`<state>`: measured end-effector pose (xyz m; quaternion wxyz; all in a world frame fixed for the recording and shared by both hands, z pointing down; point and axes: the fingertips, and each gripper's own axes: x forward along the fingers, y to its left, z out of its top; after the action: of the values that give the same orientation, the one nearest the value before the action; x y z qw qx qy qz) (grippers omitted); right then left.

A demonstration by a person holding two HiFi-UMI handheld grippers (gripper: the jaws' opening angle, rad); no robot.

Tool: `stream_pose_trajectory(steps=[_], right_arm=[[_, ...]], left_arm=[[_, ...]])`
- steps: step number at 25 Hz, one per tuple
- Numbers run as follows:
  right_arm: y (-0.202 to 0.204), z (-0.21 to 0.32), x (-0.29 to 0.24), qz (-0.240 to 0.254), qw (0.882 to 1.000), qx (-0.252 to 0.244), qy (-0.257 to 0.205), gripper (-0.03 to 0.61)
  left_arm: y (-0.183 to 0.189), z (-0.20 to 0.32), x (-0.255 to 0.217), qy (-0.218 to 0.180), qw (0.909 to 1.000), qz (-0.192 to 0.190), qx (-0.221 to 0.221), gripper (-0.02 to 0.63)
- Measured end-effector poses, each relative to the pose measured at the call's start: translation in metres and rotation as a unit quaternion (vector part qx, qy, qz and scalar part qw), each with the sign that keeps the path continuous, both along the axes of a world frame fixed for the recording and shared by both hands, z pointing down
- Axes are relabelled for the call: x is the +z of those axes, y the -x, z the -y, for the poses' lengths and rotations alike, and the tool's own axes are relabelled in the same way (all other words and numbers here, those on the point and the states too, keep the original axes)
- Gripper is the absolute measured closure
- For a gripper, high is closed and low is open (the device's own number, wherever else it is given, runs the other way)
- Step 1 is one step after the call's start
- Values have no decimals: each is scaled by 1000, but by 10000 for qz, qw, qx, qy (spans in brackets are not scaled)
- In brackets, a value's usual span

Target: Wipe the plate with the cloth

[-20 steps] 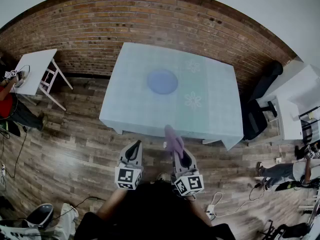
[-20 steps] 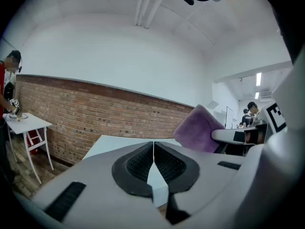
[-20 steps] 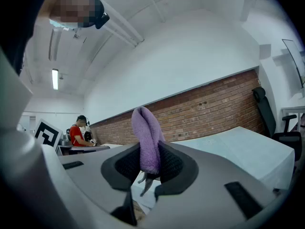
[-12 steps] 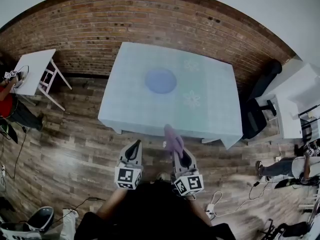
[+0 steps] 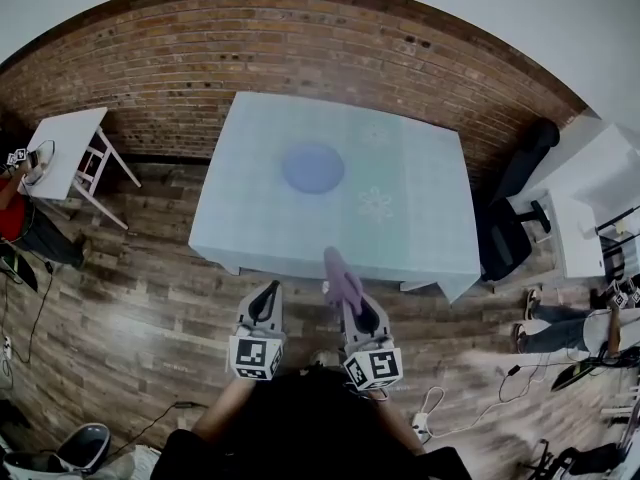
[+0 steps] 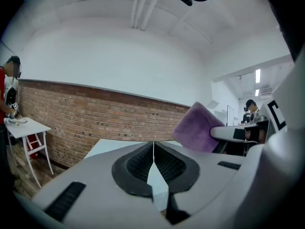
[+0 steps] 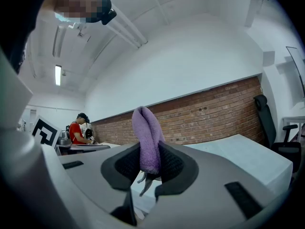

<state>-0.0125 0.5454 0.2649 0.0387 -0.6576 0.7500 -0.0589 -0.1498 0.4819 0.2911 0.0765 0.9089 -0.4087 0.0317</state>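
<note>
At the middle of the pale blue, flower-printed worktop, the round blue plate lies flat, well apart from both grippers. Near of the worktop's near edge, the folded purple terry cloth is clamped between the jaws of the right gripper. The right gripper view shows the pads pressed on its lower part, while the rounded fold stands upright above them and a few loose threads hang below. The left gripper is held just beside the right one. Its jaws are closed together with only a thin seam between the pads and nothing in them. Both grippers point level toward the worktop, above the wooden plank floor. A red brick wall runs behind the worktop. A small white side table stands far left, and a black office chair stands at the right.
</note>
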Motion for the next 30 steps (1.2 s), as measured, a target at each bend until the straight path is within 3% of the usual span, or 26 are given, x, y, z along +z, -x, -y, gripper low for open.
stream_pose_trajectory(steps=[10,18,30], right_arm=[[-45,-1,4,-9,9992,-391,-100,489],[-79,7,7,26,9982,-583,-129,488],[-74,60,19,-64,9977,-664,71,488]], left_arm=[[-55,-6,-1,-106,9996,139,-210,577],[-78,1,5,-27,9983,235,-534,577],[-87,56,26,239,9984,212,-474,577]])
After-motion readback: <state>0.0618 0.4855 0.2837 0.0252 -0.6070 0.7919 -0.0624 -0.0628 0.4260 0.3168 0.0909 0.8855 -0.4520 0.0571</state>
